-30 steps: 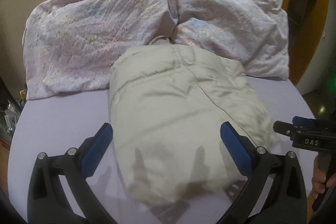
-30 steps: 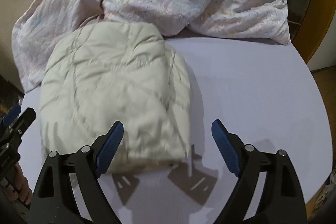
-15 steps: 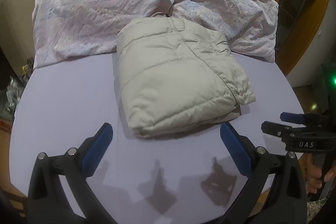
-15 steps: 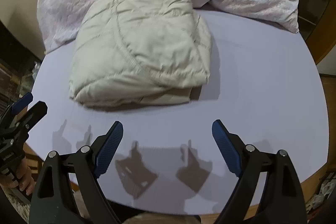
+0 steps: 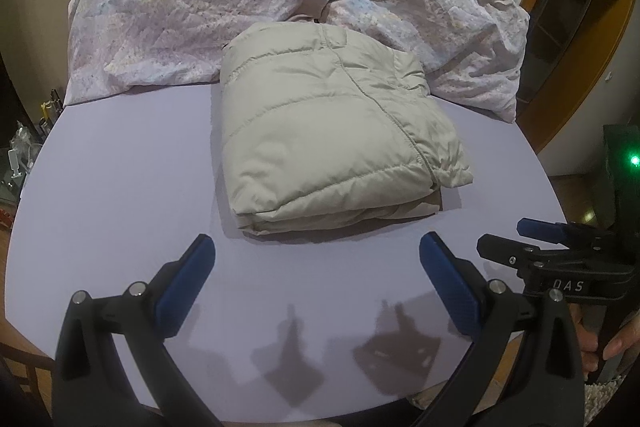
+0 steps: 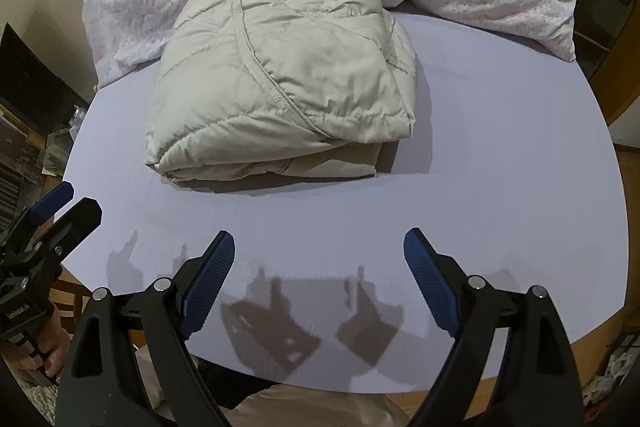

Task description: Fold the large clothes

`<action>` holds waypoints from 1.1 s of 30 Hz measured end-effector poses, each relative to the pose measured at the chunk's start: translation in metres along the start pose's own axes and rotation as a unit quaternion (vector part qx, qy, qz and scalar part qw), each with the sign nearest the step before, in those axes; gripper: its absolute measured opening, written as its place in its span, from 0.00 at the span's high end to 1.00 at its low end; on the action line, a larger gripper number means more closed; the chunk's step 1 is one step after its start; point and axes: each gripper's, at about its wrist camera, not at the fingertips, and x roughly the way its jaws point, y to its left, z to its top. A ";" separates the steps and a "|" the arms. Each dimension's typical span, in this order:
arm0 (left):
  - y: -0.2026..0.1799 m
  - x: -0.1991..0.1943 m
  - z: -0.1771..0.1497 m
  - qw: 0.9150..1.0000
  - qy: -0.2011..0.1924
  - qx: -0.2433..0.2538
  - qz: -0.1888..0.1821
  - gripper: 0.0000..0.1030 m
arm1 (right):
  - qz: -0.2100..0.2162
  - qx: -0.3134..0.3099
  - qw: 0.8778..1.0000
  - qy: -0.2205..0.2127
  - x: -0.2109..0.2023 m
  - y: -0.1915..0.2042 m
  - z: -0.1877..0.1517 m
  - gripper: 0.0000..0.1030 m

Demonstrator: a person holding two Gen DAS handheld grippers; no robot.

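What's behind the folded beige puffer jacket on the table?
Behind the folded beige puffer jacket lies a crumpled pale floral duvet cover, spread across the far edge of the round lavender table. The jacket's far edge meets it; whether they overlap there is hidden.

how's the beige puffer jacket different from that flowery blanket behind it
The jacket is plain beige and quilted; the blanket is pale with a faint pastel print. The jacket is folded into a neat block; the blanket lies rumpled and spread wider. Both rest on the table.
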 end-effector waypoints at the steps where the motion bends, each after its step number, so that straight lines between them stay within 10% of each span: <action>1: 0.000 0.000 0.000 1.000 0.000 0.000 0.000 0.02 | 0.000 0.001 1.000 0.001 0.000 0.000 0.000 0.14; 33: 0.003 0.002 -0.001 1.000 0.000 -0.008 -0.012 0.02 | 0.002 0.013 1.000 0.003 0.001 -0.001 -0.007 0.14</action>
